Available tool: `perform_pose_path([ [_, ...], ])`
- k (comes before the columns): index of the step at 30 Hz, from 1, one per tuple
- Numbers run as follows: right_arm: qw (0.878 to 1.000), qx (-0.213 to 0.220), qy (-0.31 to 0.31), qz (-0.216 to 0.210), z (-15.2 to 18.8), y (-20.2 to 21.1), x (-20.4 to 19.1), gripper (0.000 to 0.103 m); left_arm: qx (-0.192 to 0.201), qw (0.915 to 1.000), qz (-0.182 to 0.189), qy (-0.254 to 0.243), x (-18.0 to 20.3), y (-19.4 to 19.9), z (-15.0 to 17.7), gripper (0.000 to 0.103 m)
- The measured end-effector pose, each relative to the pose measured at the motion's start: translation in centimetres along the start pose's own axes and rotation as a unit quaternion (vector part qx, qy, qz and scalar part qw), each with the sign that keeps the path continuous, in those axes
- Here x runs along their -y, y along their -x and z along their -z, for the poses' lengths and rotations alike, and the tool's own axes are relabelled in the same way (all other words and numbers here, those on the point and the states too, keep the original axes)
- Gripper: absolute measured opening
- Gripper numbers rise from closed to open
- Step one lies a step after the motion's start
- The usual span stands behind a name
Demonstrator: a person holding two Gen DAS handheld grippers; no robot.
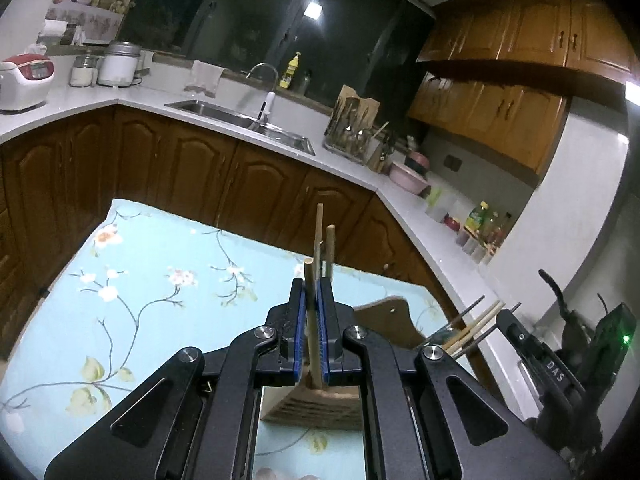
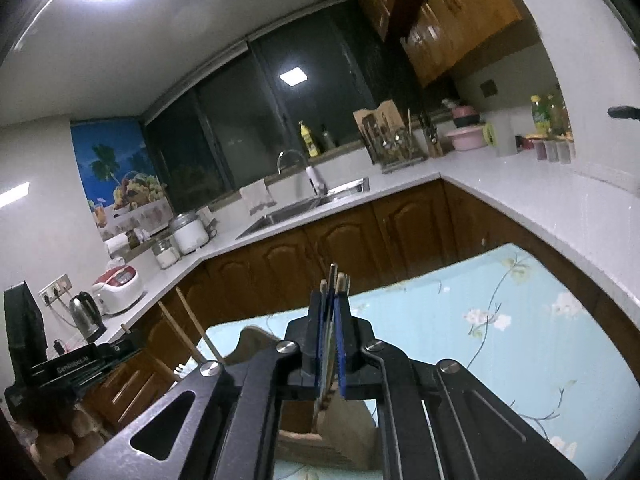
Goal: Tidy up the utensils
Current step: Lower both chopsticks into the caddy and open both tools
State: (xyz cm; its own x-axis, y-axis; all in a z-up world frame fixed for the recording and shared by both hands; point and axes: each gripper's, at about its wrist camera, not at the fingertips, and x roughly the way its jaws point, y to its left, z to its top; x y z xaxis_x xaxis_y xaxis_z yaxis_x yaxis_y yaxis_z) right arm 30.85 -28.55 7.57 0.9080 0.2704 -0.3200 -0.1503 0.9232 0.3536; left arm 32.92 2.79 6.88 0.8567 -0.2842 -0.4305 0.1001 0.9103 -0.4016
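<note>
The left gripper (image 1: 313, 292) is clamped on a bundle of wooden chopsticks (image 1: 319, 240), their tips poking up past its blue pads. The right gripper (image 2: 331, 304) is likewise squeezed tight on its own sticks (image 2: 335, 276), a mix of dark and pale ones. Below and just ahead of both grippers sits a wooden holder (image 1: 316, 404) on the flowered tablecloth (image 1: 160, 280), seen through the gap under each pair of jaws. From the left view, the right gripper's sticks jut out to its right side. I'd judge the task at its middle: both bundles are gathered and in hand, neither yet dropped into the holder, so placing them remains
</note>
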Motion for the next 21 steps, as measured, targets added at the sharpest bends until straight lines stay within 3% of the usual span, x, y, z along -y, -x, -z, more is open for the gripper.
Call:
perform_pose_path([
  [8, 0.999, -0.040, 0.014, 0.003, 1.5, -1.3, -0.3, 0.006, -0.009, 0.9998, -0.004, -0.016, 0.5, 0.2, 0.4, 0.006],
  [16, 0.999, -0.046, 0.014, 0.004, 1.2, -1.3, -0.3, 0.006, -0.018, 0.9995, -0.010, -0.023, 0.7, 0.1, 0.2, 0.006],
  [18, 0.999, -0.048, 0.010, 0.003, 1.2, -1.3, -0.2, 0.011, -0.022, 0.9994, -0.010, -0.023, 0.7, 0.0, 0.1, 0.006],
  [20, 0.999, -0.051, 0.004, 0.004, 1.4, -1.2, 0.0, 0.014, -0.028, 0.9994, -0.005, -0.018, 0.7, -0.2, 0.1, 0.015],
  [21, 0.999, -0.050, 0.002, 0.007, 1.3, -1.0, 0.2, 0.025, -0.031, 0.9994, -0.002, -0.014, 0.7, -0.2, 0.1, 0.020],
])
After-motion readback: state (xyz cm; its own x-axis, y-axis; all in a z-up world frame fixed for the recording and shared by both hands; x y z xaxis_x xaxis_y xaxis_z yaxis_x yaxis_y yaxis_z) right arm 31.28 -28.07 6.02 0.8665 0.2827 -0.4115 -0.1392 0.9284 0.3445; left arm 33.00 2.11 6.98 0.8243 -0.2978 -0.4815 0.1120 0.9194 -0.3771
